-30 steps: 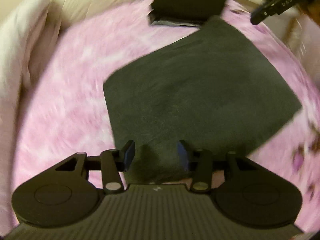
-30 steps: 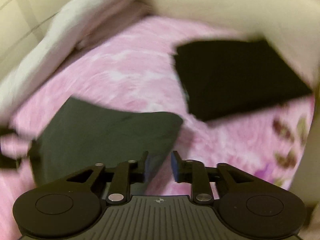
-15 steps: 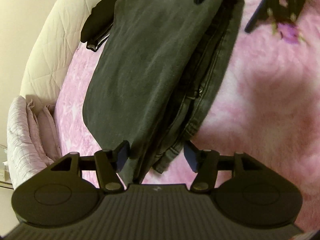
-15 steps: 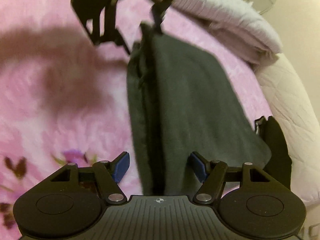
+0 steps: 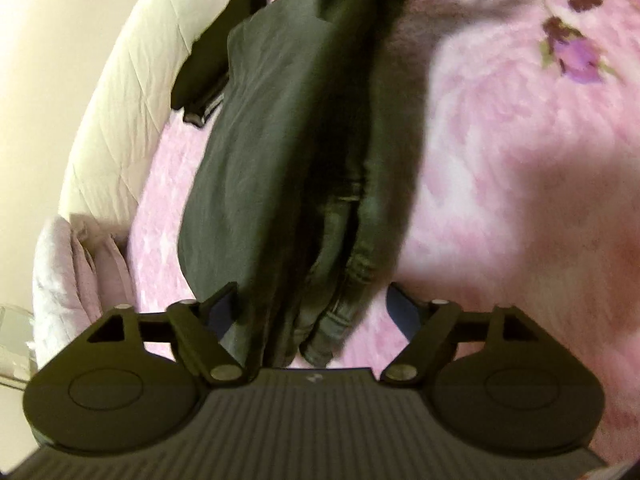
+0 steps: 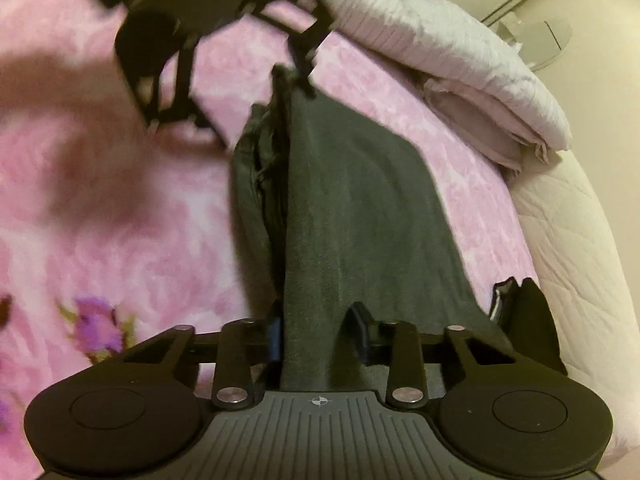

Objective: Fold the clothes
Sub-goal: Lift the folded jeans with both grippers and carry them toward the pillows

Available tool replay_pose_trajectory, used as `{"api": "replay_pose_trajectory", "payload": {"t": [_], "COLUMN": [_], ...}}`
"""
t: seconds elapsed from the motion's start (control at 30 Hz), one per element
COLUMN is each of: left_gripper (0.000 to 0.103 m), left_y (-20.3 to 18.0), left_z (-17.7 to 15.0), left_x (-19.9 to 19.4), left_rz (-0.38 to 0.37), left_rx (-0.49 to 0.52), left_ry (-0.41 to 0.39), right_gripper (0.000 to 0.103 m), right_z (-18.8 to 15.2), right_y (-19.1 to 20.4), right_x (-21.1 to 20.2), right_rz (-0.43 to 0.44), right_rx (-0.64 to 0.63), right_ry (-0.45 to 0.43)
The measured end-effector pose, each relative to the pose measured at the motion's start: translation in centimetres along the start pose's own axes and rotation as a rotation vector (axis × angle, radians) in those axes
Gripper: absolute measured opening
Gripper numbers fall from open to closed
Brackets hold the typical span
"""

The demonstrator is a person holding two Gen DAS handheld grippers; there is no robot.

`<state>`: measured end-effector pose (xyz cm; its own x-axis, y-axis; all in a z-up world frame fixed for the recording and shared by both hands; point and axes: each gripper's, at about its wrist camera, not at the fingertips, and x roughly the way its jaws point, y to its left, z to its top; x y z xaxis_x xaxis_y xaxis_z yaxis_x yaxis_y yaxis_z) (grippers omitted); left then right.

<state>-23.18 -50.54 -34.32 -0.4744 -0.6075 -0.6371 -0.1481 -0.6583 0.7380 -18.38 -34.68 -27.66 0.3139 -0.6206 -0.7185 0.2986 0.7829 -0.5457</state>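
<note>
- The bed (image 5: 500,128) — pink flowered cover with a quilted white edge (image 5: 132,92) along one side — lies under everything you're working on.
- A pale folded blanket (image 6: 440,52) sits at the bed's rim, well apart from your work.
- The trousers (image 5: 272,148), dark grey and already doubled, hang stretched in a long strip between your two tools; the long axis runs straight from one gripper to the other, and the waistband layers bunch at your left end.
- A black folded garment (image 5: 208,68) lies on the cover next to the quilted edge, just beside the hanging strip in both views — judged the finished pile.
- Your left gripper (image 5: 310,312) has its fingers spread wide, one on each side of the bunched end. The cloth passes between them, but whether either one pinches it, I cannot tell.
- Your right gripper (image 6: 316,336) has its fingers drawn closer, with the cloth's other end running up between them — they look near to clamping, yet a gap shows on the right side, so I cannot tell whether it grips.
- Both ends are equally near; I judge the next move brings them together along that axis.
</note>
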Motion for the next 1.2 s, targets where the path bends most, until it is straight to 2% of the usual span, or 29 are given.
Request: {"api": "replay_pose_trajectory", "payload": {"t": [0.17,0.23,0.3,0.37,0.4,0.5,0.6,0.67,0.77,0.83,0.87,0.93,1.0,1.2], "left_gripper": [0.081,0.062,0.053,0.046,0.044,0.042,0.042,0.042,0.042,0.042,0.041,0.04,0.038,0.037], "left_y": [-0.8,-0.4,0.5,0.5,0.5,0.9,2.1,1.9,2.4,2.7,2.8,3.4,4.4,8.4], "left_z": [0.8,0.7,0.7,0.6,0.5,0.5,0.3,0.3,0.2,0.2,0.4,0.9,1.3,3.1], "left_x": [2.0,2.8,3.0,2.7,2.6,2.4,3.1,2.5,2.0,1.9,1.8,1.4,0.5,-4.7], "left_rz": [0.097,0.088,0.027,0.009,0.003,-0.021,-0.05,-0.062,-0.079,-0.084,-0.086,-0.085,-0.085,-0.124], "left_rx": [0.092,0.089,0.04,0.04,0.034,0.004,-0.034,-0.043,-0.052,-0.058,-0.062,-0.081,-0.115,-0.219], "left_ry": [0.005,0.012,0.015,0.01,0.007,0.005,0.005,0.0,-0.003,-0.004,0.001,0.016,0.026,0.067], "right_gripper": [0.029,0.029,0.029,0.03,0.034,0.042,0.061,0.064,0.063,0.061,0.055,0.036,0.027,0.022], "right_z": [0.0,-0.1,-0.6,-1.0,-1.3,-1.8,-2.2,-2.5,-2.7,-2.9,-2.9,-2.7,-2.3,-0.2], "right_y": [-3.0,-3.0,-2.4,-1.4,-0.8,1.7,4.2,5.3,4.5,3.0,2.0,0.6,-0.6,-5.1], "right_x": [-1.5,-1.6,-1.4,-0.8,-0.5,0.9,2.5,3.5,4.2,4.4,4.4,3.7,2.3,-2.6], "right_rz": [-0.004,0.002,0.004,-0.005,-0.012,-0.061,-0.134,-0.186,-0.217,-0.218,-0.185,-0.148,-0.14,-0.102], "right_rx": [0.033,0.017,-0.005,-0.028,-0.038,-0.073,-0.155,-0.216,-0.226,-0.217,-0.191,-0.185,-0.192,-0.233], "right_ry": [0.009,0.016,0.016,0.024,0.032,0.063,0.079,0.063,0.063,0.09,0.101,0.098,0.079,0.047]}}
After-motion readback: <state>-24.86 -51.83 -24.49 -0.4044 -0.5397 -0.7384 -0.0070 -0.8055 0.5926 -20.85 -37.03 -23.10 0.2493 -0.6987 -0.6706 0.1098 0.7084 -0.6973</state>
